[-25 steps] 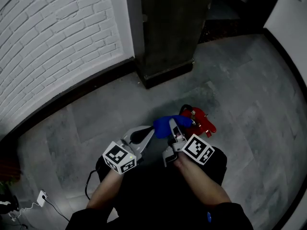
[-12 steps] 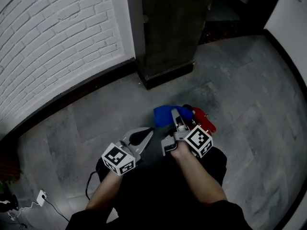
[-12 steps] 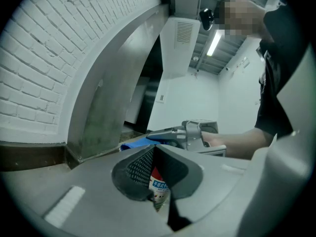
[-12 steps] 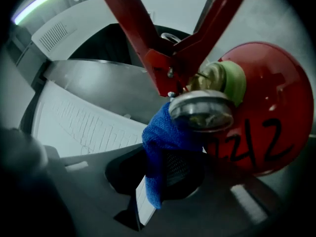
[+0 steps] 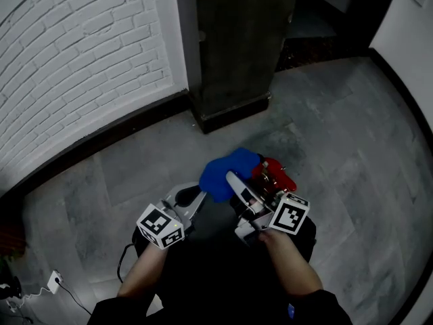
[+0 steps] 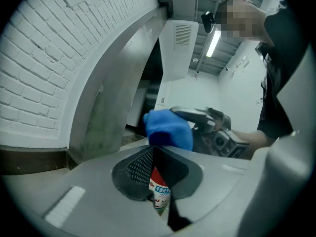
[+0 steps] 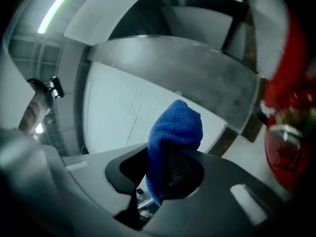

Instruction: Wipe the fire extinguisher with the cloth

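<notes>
The red fire extinguisher (image 5: 277,175) stands on the grey floor just in front of me, its valve head beside my right hand. My right gripper (image 5: 234,180) is shut on the blue cloth (image 5: 224,170), lifted and held to the left of the extinguisher's top. The right gripper view has the cloth (image 7: 176,128) folded over the jaws, with the extinguisher (image 7: 289,132) blurred at the right edge. My left gripper (image 5: 191,196) is shut and held level, left of the extinguisher. In the left gripper view, the extinguisher's label (image 6: 160,190) shows through a gap under the jaws, and the cloth (image 6: 168,128) hangs beyond them.
A white brick wall (image 5: 67,59) with a dark skirting runs along the left. A dark square pillar (image 5: 235,46) stands ahead. A cable and plug (image 5: 54,278) lie on the floor at lower left. Grey tile floor (image 5: 352,141) stretches to the right.
My right gripper has risen and tilted upward, carrying the blue cloth up and left, off the extinguisher's top. The left gripper has stayed put.
</notes>
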### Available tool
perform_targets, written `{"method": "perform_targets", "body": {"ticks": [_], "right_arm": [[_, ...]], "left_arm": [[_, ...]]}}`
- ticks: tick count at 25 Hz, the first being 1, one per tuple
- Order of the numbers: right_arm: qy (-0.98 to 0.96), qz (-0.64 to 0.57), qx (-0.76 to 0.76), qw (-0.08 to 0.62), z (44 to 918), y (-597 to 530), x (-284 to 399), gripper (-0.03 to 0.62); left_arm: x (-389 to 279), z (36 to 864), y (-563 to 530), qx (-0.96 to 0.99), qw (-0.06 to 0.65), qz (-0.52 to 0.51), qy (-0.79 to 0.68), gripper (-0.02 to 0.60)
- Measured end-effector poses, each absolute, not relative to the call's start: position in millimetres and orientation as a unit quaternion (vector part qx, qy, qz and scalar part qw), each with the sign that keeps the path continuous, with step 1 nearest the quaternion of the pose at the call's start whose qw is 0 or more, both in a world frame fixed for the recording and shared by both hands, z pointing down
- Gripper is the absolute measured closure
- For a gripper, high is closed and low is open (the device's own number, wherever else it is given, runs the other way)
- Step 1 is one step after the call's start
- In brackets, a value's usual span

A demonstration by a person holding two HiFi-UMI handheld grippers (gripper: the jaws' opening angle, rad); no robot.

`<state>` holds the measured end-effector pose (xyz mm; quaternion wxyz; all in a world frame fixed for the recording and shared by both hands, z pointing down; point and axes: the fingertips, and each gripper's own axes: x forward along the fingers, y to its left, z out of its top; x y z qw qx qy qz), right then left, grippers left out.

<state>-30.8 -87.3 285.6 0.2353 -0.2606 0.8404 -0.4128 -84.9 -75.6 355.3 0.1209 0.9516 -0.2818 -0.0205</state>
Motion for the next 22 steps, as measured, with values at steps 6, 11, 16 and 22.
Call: {"method": "perform_targets", "body": {"ticks": [6, 11, 16, 22], "right_arm": [[0.943, -0.166, -0.255, 0.134, 198, -61, 19, 0.534], [0.939, -0.032, -0.335, 0.065, 170, -89, 88, 0.534], [0.930, -0.013, -0.366, -0.026, 214, -129, 120, 0.534], [0.909, 0.071, -0.312, -0.268, 325, -149, 118, 0.534]], "left_arm": [[-77, 344, -85, 0.952, 0.115, -0.032, -0.282, 0.581], [-56, 329, -85, 0.957, 0.096, -0.027, -0.272, 0.580], [-31, 319, -82, 0.960, 0.077, -0.017, -0.268, 0.580], [-13, 318, -78, 0.956, 0.077, -0.001, -0.284, 0.580]]}}
